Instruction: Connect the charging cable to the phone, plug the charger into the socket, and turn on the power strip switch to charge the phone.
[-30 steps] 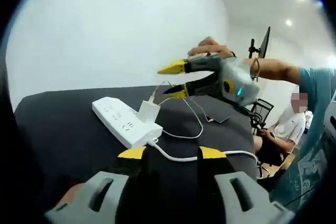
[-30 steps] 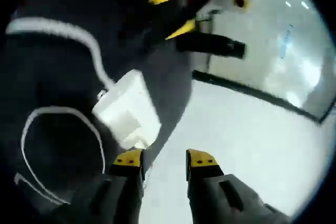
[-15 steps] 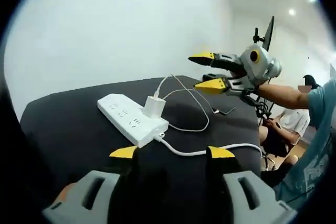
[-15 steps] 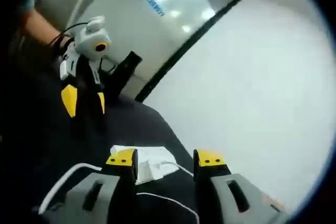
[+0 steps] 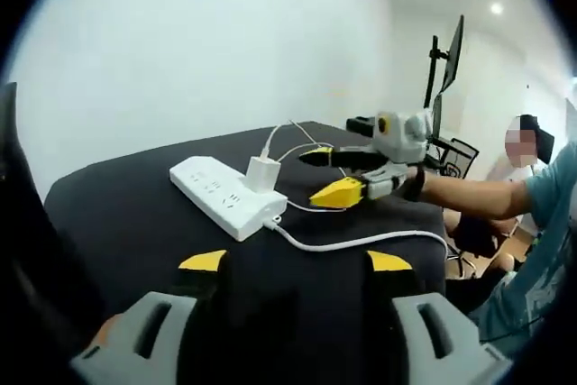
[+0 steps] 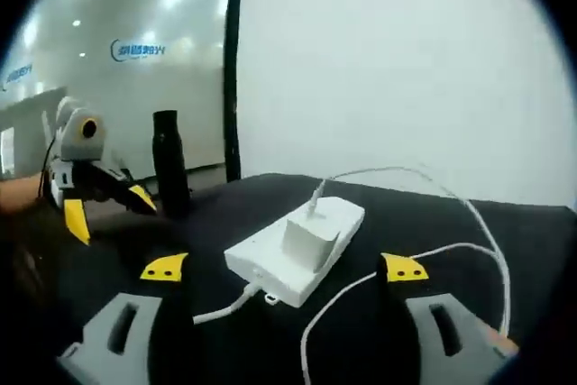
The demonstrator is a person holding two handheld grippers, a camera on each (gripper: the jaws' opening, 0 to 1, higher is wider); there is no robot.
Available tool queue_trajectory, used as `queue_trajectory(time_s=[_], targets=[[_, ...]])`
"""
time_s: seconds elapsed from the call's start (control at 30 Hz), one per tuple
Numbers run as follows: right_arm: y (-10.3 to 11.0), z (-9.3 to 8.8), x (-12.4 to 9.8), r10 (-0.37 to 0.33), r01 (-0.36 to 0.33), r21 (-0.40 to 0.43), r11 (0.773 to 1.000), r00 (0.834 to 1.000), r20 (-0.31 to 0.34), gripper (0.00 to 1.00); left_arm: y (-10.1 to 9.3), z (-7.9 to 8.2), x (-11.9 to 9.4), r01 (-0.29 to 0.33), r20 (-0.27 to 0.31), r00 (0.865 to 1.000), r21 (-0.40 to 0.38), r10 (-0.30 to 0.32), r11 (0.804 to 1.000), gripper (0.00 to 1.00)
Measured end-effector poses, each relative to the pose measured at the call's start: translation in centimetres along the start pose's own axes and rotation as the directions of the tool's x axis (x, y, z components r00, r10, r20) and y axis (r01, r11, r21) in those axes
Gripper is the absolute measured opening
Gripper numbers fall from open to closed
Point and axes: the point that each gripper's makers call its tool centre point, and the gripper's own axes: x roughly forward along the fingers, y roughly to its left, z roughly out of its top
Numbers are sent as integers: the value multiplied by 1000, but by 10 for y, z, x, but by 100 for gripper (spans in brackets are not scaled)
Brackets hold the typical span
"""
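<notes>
White power strip (image 6: 293, 257) lies mid tabletop (image 5: 135, 214), charger (image 6: 304, 237) seated in it; both hand-held grippers, left (image 5: 296, 263) and right (image 6: 284, 268), gape empty; press the switch squarely, bracing the strip.

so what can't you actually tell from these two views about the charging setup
- Power strip switch: too small on the white rectangular power strip in either view to read on or off.
- Phone: the thin white charging cable runs out of the right gripper view's edge; its far end is cut off.
- Sockets behind the white cube charger: hidden by it.
</notes>
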Motion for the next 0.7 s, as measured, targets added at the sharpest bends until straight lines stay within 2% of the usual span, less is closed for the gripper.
queue_trajectory(time_s=[0.07, 0.1, 0.17, 0.27, 0.33, 0.43, 0.7], targets=[[4, -9, 11, -1, 2, 6, 1000, 1000, -19, 82, -1, -3, -1, 2, -6, 1000, -4, -2, 1000, 56], [2, -15, 17, -17, 17, -10, 1000, 999, -41, 82, -1, -6, -1, 3, -12, 1000, -3, -3, 1000, 55], [0, -20, 22, -27, 27, -16, 1000, 999, -47, 78, -2, -10, -2, 5, -25, 1000, 5, -5, 1000, 55], [-2, -26, 24, -35, 34, -2, 999, 998, -55, 65, 1, -12, -3, 1, -34, 999, 14, 0, 1000, 55], [-4, -25, 24, -29, 30, 24, 999, 999, -45, 57, 2, -13, -4, -1, -32, 999, 15, 2, 1000, 54], [-3, -24, 27, -29, 30, 29, 999, 999, -34, 53, 6, -14, -4, -8, -29, 1000, 13, 8, 1000, 54], [-3, -32, 32, -28, 30, 26, 999, 998, -60, 42, 12, -13, -3, -15, -31, 999, 11, 15, 1000, 53]])
